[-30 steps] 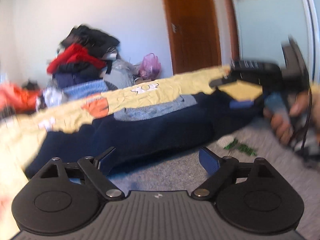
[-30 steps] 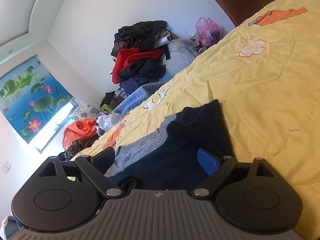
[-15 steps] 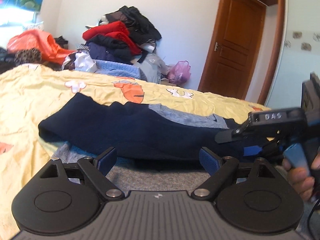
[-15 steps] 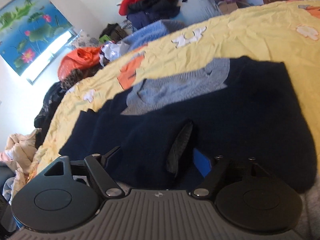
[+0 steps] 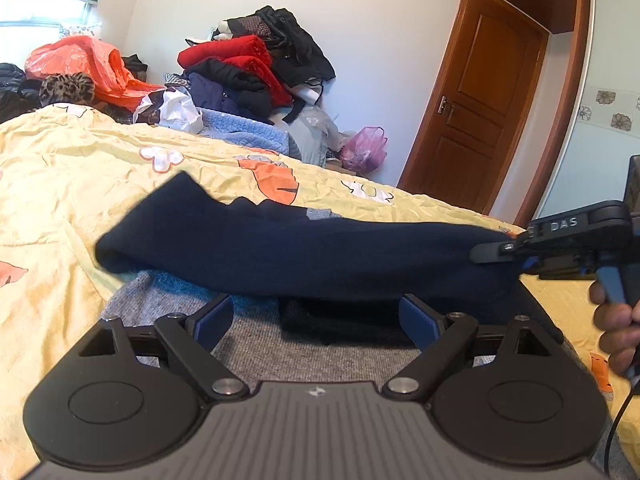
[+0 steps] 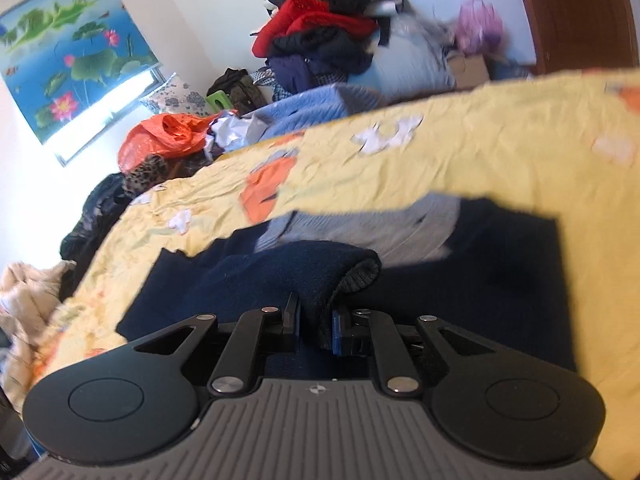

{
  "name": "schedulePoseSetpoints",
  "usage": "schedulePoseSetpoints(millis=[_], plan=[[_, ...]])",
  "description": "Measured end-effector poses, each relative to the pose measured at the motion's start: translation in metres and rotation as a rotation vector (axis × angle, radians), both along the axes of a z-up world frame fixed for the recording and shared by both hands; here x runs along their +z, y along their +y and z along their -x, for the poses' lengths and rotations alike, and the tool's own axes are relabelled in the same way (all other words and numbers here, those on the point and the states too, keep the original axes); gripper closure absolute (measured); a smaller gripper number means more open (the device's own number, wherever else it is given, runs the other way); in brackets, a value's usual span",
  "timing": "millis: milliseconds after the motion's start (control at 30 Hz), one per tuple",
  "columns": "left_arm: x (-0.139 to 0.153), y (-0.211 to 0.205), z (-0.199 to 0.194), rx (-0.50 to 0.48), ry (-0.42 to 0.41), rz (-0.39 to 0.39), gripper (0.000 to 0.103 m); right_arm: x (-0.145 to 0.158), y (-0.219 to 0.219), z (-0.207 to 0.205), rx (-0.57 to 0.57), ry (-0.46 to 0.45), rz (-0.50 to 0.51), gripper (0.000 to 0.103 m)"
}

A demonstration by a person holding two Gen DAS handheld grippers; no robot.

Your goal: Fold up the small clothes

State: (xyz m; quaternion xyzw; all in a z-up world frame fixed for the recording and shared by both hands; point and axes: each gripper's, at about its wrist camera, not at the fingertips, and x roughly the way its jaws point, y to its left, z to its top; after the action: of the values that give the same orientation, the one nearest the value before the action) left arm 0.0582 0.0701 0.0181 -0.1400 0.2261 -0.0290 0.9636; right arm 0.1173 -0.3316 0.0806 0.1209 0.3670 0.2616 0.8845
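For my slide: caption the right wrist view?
Right hand-held gripper shut on navy sweater fold over yellow bedspread.

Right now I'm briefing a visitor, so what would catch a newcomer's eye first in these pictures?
The navy sweater lying across the yellow bedspread, one folded edge pinched in the shut right claw. The left claw hangs open over the sweater's gray part. Behind, a clothes pile topped with red stands against the wall.

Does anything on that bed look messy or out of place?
The navy sweater lies bunched on the yellow quilt, one edge pinched in the right gripper. Behind the bed, a clothes pile leans against the wall.
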Motion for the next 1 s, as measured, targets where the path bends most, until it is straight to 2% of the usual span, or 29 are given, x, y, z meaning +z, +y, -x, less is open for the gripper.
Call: schedulePoseSetpoints(millis=[100, 300, 400, 667, 700, 733, 767, 800, 867, 900, 967, 1000], plan=[[0.0, 0.001, 0.0, 0.002, 0.004, 0.009, 0.012, 0.005, -0.023, -0.006, -0.04, -0.014, 0.054, 0.081], [0.0, 0.002, 0.0, 0.004, 0.008, 0.011, 0.012, -0.002, -0.072, -0.014, -0.118, 0.013, 0.071, 0.081], [0.0, 0.003, -0.001, 0.005, 0.011, 0.009, 0.012, -0.014, -0.08, -0.014, -0.133, 0.028, 0.113, 0.081], [-0.001, 0.002, -0.003, 0.011, 0.023, 0.002, 0.012, -0.036, -0.081, -0.016, -0.161, 0.034, 0.124, 0.08], [-0.001, 0.001, -0.003, 0.013, 0.027, 0.0, 0.012, -0.036, -0.081, -0.016, -0.178, 0.025, 0.121, 0.076], [-0.001, 0.001, -0.003, 0.014, 0.034, -0.001, 0.012, -0.035, -0.082, -0.014, -0.203, 0.017, 0.117, 0.065], [-0.001, 0.0, -0.004, 0.02, 0.046, -0.006, 0.012, -0.032, -0.083, -0.011, -0.24, -0.004, 0.122, 0.06], [0.001, -0.001, -0.005, 0.034, 0.056, -0.02, 0.012, -0.027, -0.084, -0.003, -0.285, -0.052, 0.136, 0.055], [0.008, -0.006, -0.003, 0.07, 0.03, -0.075, 0.012, -0.014, -0.079, 0.022, -0.375, -0.171, 0.157, 0.055], [0.013, -0.011, -0.003, 0.077, -0.003, -0.101, 0.012, -0.01, -0.072, 0.033, -0.373, -0.208, 0.158, 0.055], [0.025, -0.022, -0.01, 0.052, -0.051, -0.14, 0.011, -0.009, -0.05, 0.046, -0.289, -0.245, 0.177, 0.05], [0.03, -0.031, -0.019, 0.028, -0.054, -0.173, 0.011, -0.011, -0.036, 0.049, -0.242, -0.257, 0.207, 0.044]])
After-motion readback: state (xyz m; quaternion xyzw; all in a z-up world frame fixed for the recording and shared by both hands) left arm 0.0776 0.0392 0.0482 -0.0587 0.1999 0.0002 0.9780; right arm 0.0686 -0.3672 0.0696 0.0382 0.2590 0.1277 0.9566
